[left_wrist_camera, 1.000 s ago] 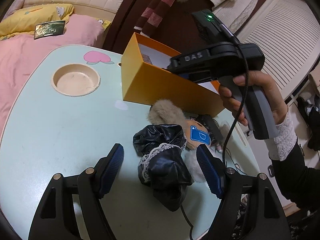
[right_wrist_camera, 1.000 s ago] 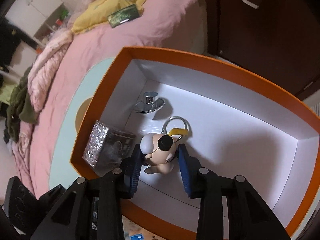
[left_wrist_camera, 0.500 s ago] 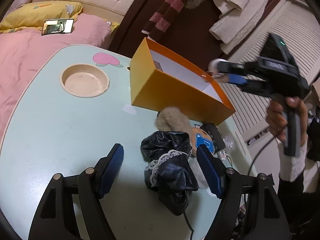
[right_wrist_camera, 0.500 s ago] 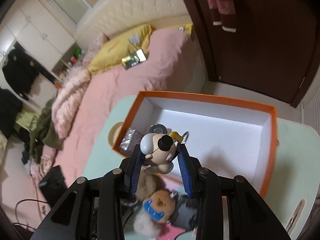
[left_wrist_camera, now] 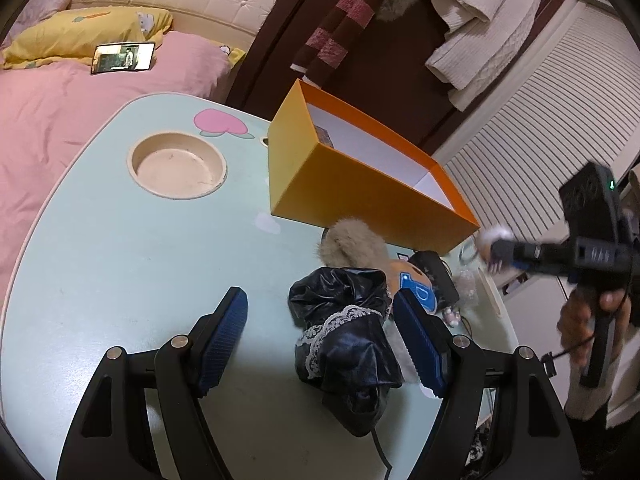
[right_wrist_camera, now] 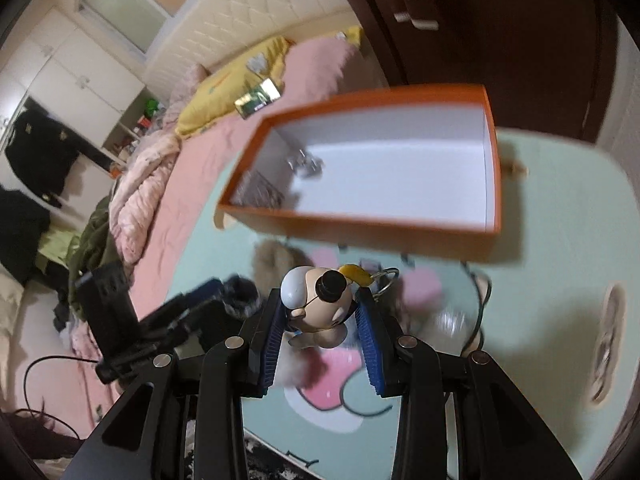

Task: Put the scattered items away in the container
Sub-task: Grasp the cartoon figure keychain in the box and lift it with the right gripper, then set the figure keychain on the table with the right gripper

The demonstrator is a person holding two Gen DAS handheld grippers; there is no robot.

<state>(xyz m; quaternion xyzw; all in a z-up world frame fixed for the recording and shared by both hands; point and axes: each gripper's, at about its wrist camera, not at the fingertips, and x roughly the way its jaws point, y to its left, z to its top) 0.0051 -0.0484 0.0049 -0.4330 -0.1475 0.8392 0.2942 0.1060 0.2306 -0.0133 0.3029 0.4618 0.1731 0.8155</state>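
While the right gripper (right_wrist_camera: pixel 320 320) squeezes the little dog toy (right_wrist_camera: pixel 316 300) over the table (left_wrist_camera: pixel 120 260), near the orange box (right_wrist_camera: pixel 384 216), carry it above the box before letting go. The left gripper (left_wrist_camera: pixel 320 344) waits open around the black cloth (left_wrist_camera: pixel 344 344).

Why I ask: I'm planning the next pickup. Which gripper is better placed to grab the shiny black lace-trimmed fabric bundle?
Left. The left gripper stands open with the black bundle between its pads. The right gripper is shut on a cartoon figurine keychain.
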